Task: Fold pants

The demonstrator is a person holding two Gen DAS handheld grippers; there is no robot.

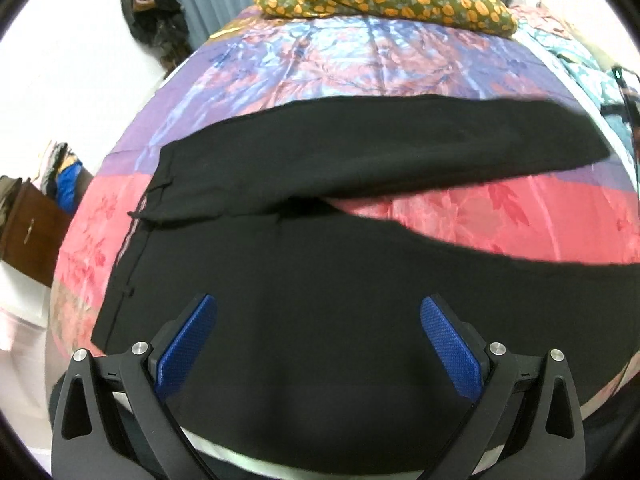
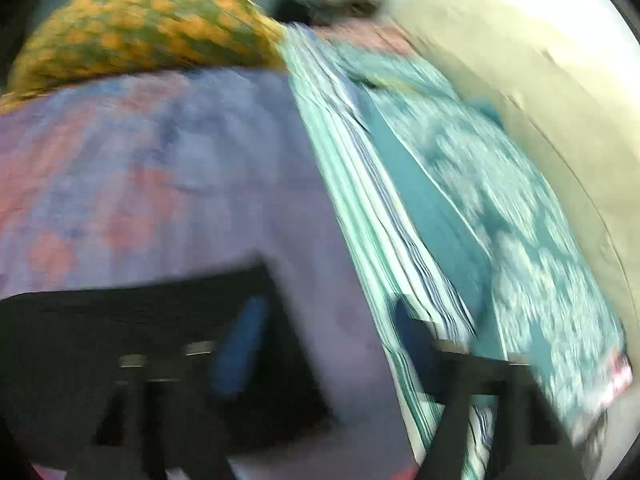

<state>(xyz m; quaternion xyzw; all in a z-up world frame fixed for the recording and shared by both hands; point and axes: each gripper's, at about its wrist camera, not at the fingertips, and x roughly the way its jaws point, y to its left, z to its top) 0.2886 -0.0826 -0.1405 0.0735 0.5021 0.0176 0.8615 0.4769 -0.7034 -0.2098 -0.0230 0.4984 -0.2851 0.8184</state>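
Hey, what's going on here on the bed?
A person with a handheld gripper in each hand is folding black pants spread on a floral bedspread. The legs lie apart, unfolded. The left gripper hangs open over the near leg, gripping nothing. The right gripper, blurred, is open near a leg's end.
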